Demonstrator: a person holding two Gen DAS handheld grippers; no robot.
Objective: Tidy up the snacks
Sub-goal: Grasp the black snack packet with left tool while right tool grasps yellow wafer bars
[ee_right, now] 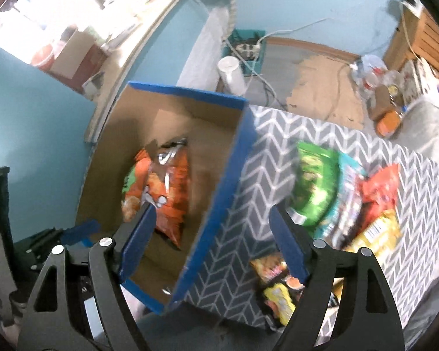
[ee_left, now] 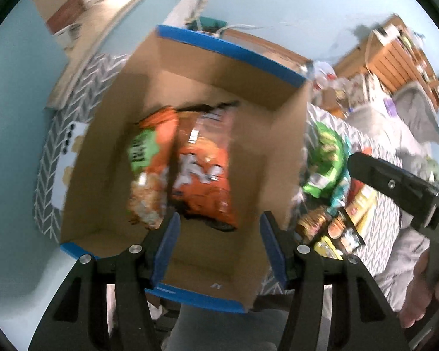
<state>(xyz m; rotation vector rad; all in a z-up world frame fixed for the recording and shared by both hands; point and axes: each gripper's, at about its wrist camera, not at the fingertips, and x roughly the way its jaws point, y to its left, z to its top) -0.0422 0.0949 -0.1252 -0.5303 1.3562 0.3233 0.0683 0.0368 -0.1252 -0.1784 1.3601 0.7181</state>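
Observation:
A cardboard box with a blue rim [ee_left: 190,45] [ee_right: 190,95] stands on the chevron tablecloth [ee_right: 278,134]. Two snack bags lie inside it: an orange bag [ee_left: 205,172] [ee_right: 171,190] and, to its left, an orange-and-green bag [ee_left: 147,161] [ee_right: 131,184]. My left gripper [ee_left: 219,219] hangs open above the box's near end with nothing between its fingers. My right gripper [ee_right: 212,210] is open and empty above the box's right wall. Right of the box lies a pile of loose snacks: a green bag [ee_left: 326,158] [ee_right: 316,181], a red bag [ee_right: 380,190], a yellow pack [ee_right: 377,234].
Small packets [ee_right: 275,289] lie at the table's near edge. Beyond the table are a blue wall, a teal crate with a power strip [ee_right: 248,49], a white cylinder [ee_right: 232,73] and cables on the floor. Wooden furniture [ee_left: 401,55] and clutter stand at the far right.

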